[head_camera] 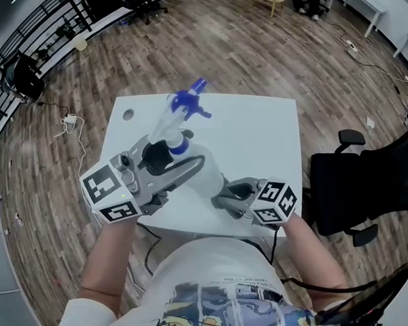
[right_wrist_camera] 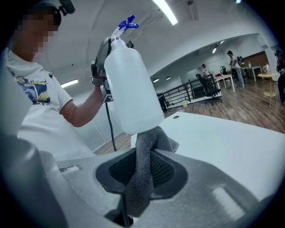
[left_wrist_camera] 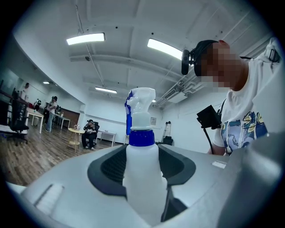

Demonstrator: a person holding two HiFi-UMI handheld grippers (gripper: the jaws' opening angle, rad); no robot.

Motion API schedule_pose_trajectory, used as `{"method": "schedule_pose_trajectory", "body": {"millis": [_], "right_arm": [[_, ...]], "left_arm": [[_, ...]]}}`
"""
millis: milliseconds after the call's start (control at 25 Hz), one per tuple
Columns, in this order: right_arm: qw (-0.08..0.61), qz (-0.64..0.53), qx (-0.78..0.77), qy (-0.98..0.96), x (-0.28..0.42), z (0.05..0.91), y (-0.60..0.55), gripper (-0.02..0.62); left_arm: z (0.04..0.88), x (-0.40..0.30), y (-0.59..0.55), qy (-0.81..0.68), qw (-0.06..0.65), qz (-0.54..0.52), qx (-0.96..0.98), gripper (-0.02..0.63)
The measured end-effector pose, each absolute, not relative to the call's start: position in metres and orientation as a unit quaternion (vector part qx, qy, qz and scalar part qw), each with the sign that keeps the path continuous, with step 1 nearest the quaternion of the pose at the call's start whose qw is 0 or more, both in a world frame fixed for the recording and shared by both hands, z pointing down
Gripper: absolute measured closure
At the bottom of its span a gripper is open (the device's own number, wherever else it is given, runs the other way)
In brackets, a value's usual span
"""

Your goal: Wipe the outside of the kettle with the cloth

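Observation:
My left gripper [head_camera: 170, 165] is shut on a white spray bottle [head_camera: 204, 176] with a blue collar and a blue trigger, and holds it above the white table [head_camera: 262, 128]. In the left gripper view the bottle [left_wrist_camera: 141, 173] stands between the jaws, sprayer uppermost. My right gripper [head_camera: 226, 195] is shut on a grey cloth [right_wrist_camera: 144, 173]. The cloth's top end touches the underside of the bottle [right_wrist_camera: 131, 84]. The left gripper [right_wrist_camera: 101, 58] shows behind the bottle's neck in the right gripper view. No kettle is in any view.
A round hole [head_camera: 128, 115] sits near the table's far left corner. A black office chair [head_camera: 356, 183] stands to the right of the table. Railings, cables and other furniture are further off on the wooden floor.

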State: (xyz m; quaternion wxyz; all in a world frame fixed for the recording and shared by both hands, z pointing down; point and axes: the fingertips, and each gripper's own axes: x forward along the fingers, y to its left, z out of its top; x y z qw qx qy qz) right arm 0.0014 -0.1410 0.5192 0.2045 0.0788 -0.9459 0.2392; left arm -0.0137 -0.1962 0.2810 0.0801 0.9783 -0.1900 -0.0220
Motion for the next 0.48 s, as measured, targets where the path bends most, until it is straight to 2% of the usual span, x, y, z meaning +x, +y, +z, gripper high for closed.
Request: {"method": "schedule_pose_trajectory", "body": {"millis": [480], "right_arm": [[0.198, 0.256, 0.144, -0.935, 0.034, 0.524, -0.119, 0.517]], "left_arm": [[0.322, -0.029, -0.226, -0.23, 0.073, 0.003, 0.97, 0.396]]}}
